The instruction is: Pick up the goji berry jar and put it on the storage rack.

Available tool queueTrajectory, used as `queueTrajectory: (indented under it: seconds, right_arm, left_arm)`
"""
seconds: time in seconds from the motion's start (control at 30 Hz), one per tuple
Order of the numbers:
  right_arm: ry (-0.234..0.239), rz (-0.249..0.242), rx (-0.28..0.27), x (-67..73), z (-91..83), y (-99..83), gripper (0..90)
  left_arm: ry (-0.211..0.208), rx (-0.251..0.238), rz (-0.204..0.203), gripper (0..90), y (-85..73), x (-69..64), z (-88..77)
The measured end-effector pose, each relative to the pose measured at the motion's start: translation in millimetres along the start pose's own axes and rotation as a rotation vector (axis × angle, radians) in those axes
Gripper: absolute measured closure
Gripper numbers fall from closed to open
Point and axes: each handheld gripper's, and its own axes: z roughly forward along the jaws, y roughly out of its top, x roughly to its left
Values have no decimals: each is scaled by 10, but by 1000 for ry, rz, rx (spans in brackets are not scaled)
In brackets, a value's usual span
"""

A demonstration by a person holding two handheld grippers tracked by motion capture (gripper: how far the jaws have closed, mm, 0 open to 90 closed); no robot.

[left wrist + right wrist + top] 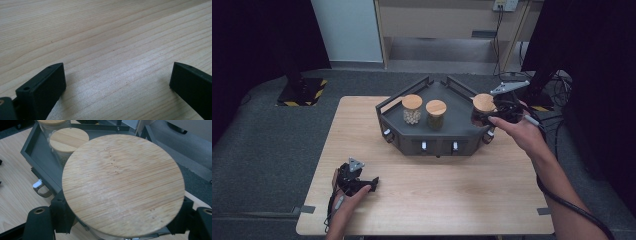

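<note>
Wooden table (422, 200) carried a dark rack (412, 137) already holding two lidded jars; the right gripper (492, 116) clamped a third jar (483, 107) over the rack's right edge, unplaced. Left gripper (362, 184) rested open near the table's front-left corner.

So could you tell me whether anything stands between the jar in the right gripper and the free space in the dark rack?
Nothing visible does. The right gripper holds the wooden-lidded jar at the right edge of the rack, and the two other jars stand farther left, leaving that end free.
</note>
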Motion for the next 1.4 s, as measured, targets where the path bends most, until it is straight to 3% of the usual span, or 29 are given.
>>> queueTrajectory:
  seconds: [0.77, 1.4]
  right_arm:
    - [3, 11, 28, -46, 297, 101, 261]
    - [11, 25, 46, -49, 521, 58, 260]
  left_arm:
    - [0, 0, 0, 0, 0, 0, 0]
    - [0, 0, -1, 0, -1, 0, 0]
